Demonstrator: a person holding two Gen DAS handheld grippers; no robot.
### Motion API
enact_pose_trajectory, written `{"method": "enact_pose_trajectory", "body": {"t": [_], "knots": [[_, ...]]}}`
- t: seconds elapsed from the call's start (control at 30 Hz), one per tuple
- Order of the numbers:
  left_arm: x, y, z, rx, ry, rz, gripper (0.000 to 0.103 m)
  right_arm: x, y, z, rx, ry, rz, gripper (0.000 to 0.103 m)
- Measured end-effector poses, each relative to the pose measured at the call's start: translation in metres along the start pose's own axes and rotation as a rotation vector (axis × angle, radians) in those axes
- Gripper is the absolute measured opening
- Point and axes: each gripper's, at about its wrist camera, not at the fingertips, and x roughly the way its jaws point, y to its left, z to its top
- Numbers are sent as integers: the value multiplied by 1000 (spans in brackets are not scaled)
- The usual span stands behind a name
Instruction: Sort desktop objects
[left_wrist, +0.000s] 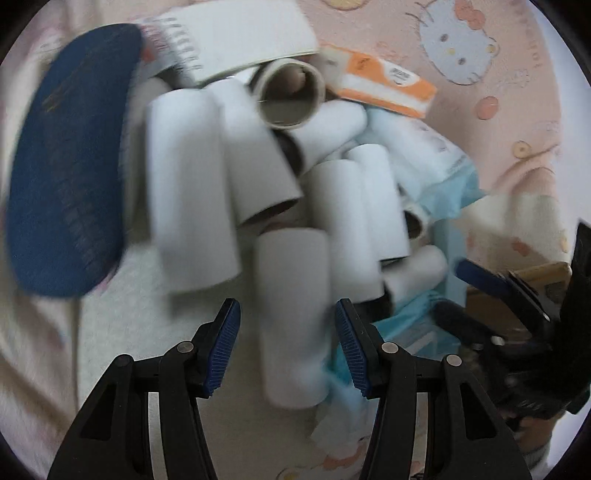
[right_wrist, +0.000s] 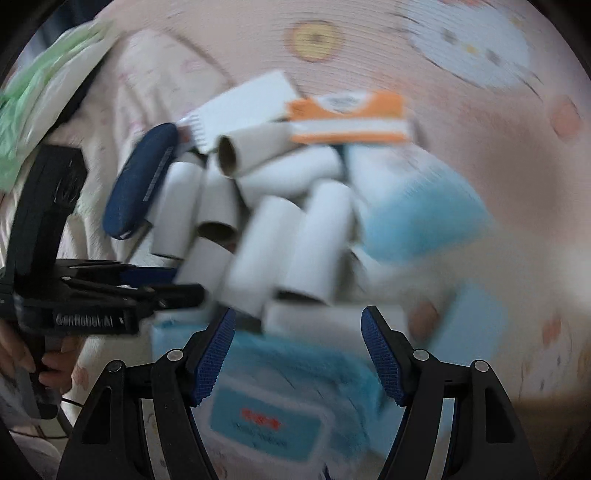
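My left gripper (left_wrist: 288, 347) is standing wide, pointing steeply down, with one white tube (left_wrist: 293, 314) lying between its blue pads (left_wrist: 223, 347); the pads are not pressing on it. A pile of tubes (left_wrist: 229, 173) is spreading from that tube toward 12 o'clock. A navy case (left_wrist: 70, 158) is lying at 9 to 10 o'clock of the pile, touching it. A spiral notepad (left_wrist: 236, 33) is resting at 12 o'clock, and an orange box (left_wrist: 384, 81) at 1 o'clock. Blue packets (left_wrist: 447, 184) are lying under the pile's edge at 3 o'clock. All of this is sitting on a pink cartoon-print cloth (left_wrist: 498, 110).

My right gripper (right_wrist: 297, 350) is also standing wide, holding nothing, and hanging over a blue wipes pack (right_wrist: 266, 424) at 6 o'clock of the pile. That view is blurring heavily. In it the left gripper is showing at 9 o'clock, with my hand (right_wrist: 22, 354) gripping its handle. A green bag (right_wrist: 44, 85) is lying at 10 o'clock, well apart from the pile.
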Motion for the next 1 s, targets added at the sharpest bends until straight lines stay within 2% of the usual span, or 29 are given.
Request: {"method": "enact_pose_trajectory", "body": {"t": [0.13, 0.2, 0.27, 0.33, 0.37, 0.47, 0.57, 0.67, 0.77, 0.8, 0.83, 0.9, 1.0], "knots": [[-19, 6, -17, -20, -34, -55, 58, -15, -23, -38, 96, 4, 0, 69], [-27, 6, -28, -21, -55, -116, 58, -16, -30, -56, 136, 4, 4, 69], [-33, 1, -41, 17, -91, -174, 58, -17, -38, -72, 191, -19, 28, 69], [-35, -7, -53, 71, -136, -176, 58, -15, -46, -86, 272, -42, 47, 69], [-35, -10, -58, 89, -141, -177, 58, -17, -47, -91, 295, -81, 55, 69], [-28, -19, -66, 95, -124, -184, 58, -17, -48, -96, 330, -128, 52, 69], [-24, -20, -74, 48, -114, -252, 58, -16, -41, -98, 300, -144, 47, 69], [-7, -15, -80, -12, -56, -251, 57, -17, -36, -99, 274, -153, 34, 69], [1, -11, -86, -36, -48, -256, 57, -18, -36, -100, 280, -151, 41, 68], [2, -11, -86, -39, -53, -258, 53, -19, -37, -101, 291, -151, 52, 63], [3, -12, -85, -41, -61, -247, 42, -20, -37, -102, 301, -150, 70, 56], [3, -13, -85, -40, -71, -234, 31, -19, -37, -105, 315, -139, 86, 49], [9, -11, -84, -54, -46, -240, 30, -15, -39, -112, 347, -129, 95, 43]]}}
